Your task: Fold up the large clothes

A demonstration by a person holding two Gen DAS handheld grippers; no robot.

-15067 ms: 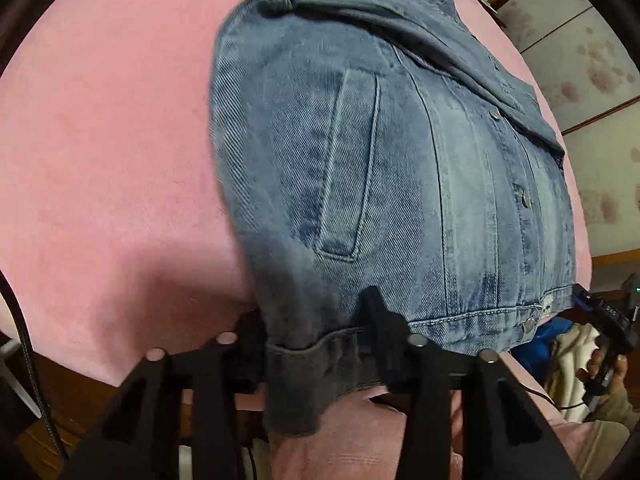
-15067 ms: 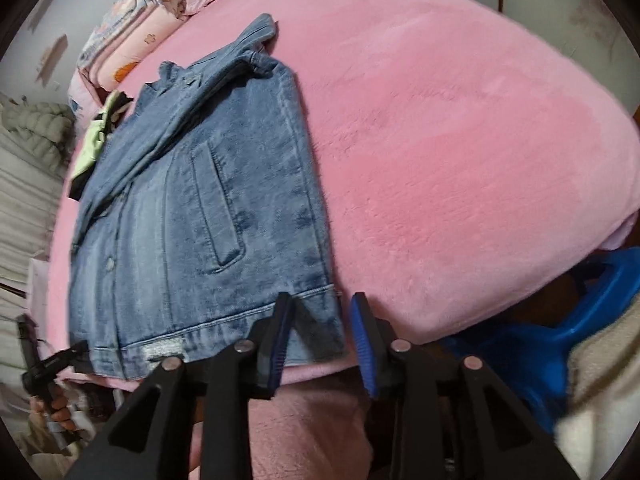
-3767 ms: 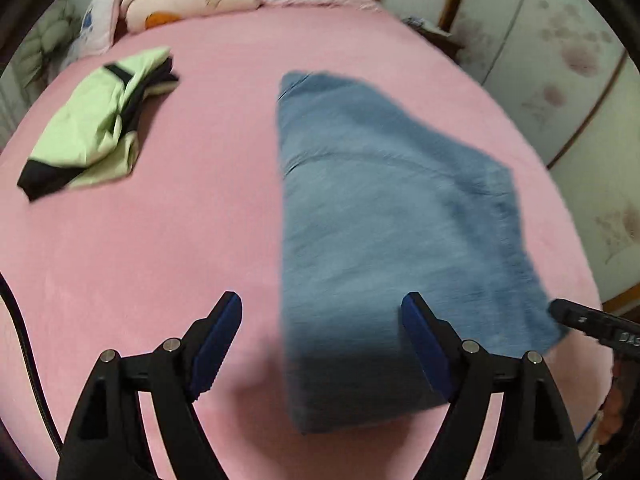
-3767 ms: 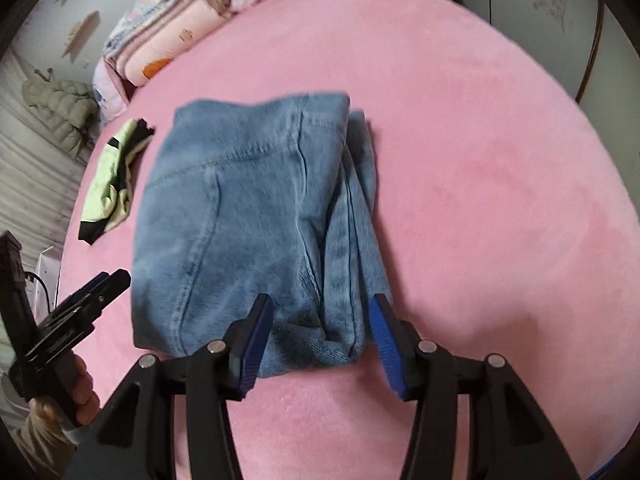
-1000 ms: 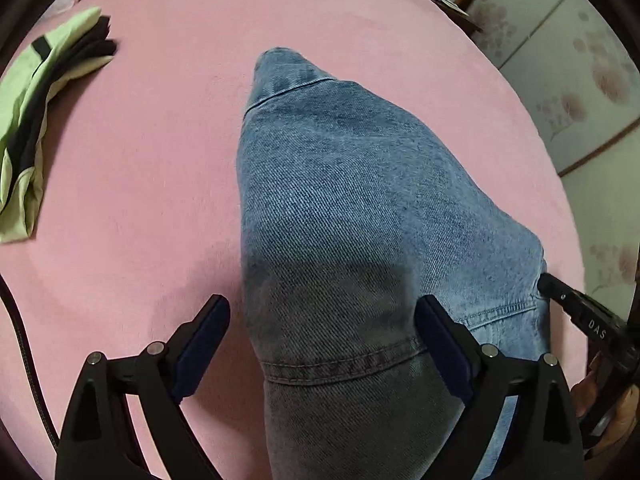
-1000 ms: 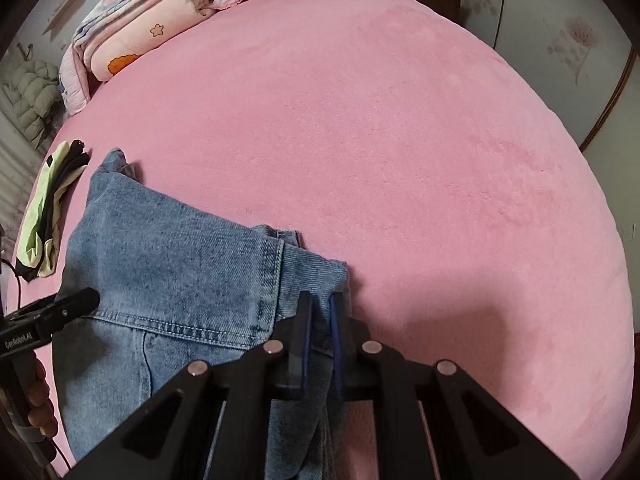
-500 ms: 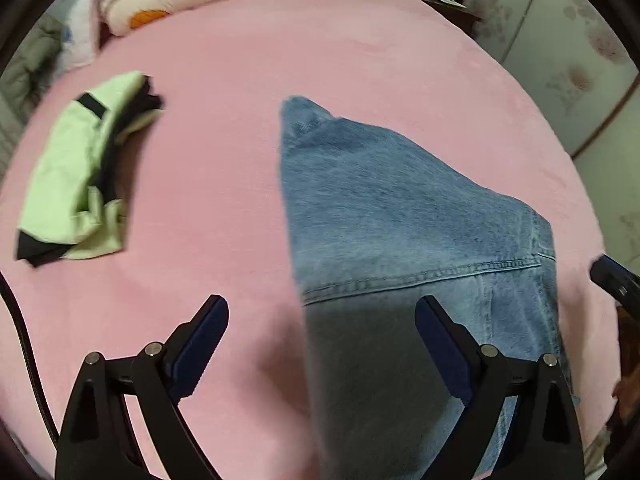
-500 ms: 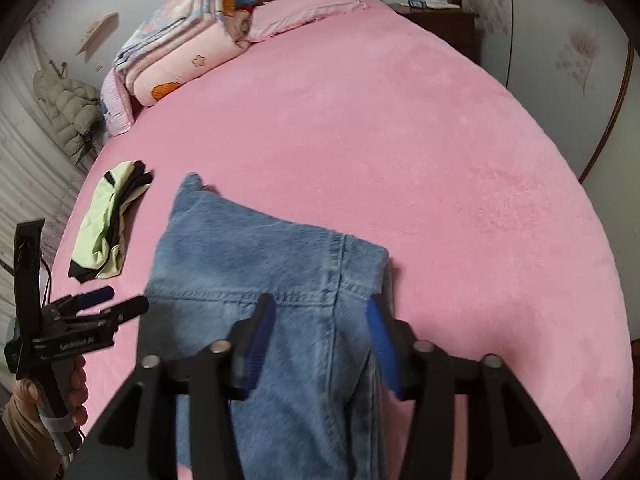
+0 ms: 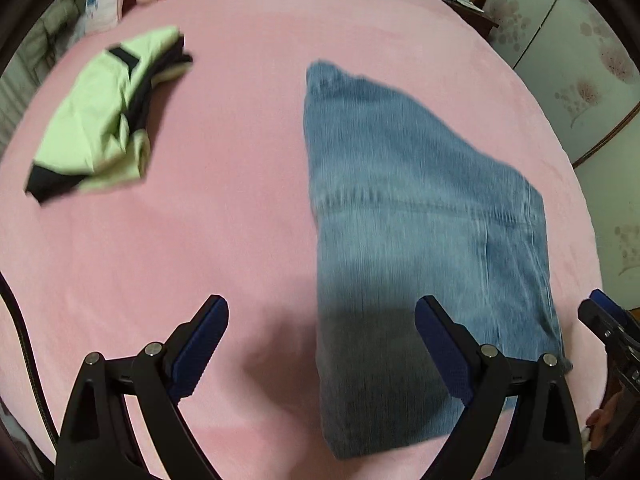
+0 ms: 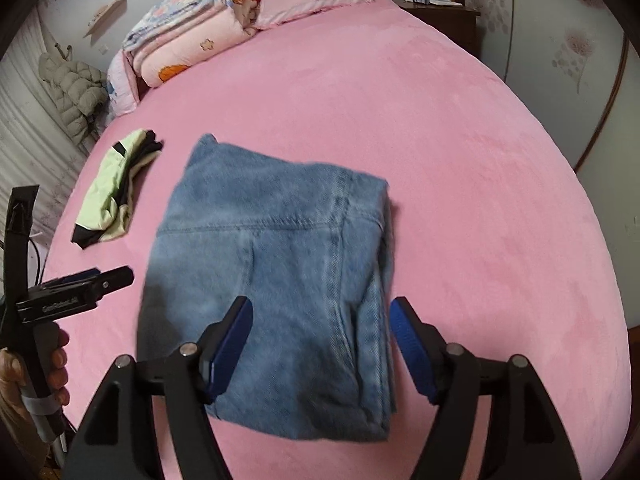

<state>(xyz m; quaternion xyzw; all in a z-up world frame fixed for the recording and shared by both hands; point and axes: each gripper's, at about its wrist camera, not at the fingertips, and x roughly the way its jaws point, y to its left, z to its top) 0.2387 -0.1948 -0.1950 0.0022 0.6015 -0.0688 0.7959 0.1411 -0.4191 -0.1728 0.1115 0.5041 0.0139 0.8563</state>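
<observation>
While both tools hang wide and empty, right tool (image 10: 320,344) opening, left tool (image 9: 322,340) spread | 1 folded denim jacket (image 10: 276,280) mid-frame on pink bed (image 10: 460,160) | risk: loose right-edge layers may slump open | 1 green garment (image 10: 116,188) left, 1 quilt stack (image 10: 192,36) upper left

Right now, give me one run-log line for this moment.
step: fold done, release | jacket: folded on bed | left claw: open, empty | right claw: opening, nothing gripped | green garment: beside jacket
</observation>
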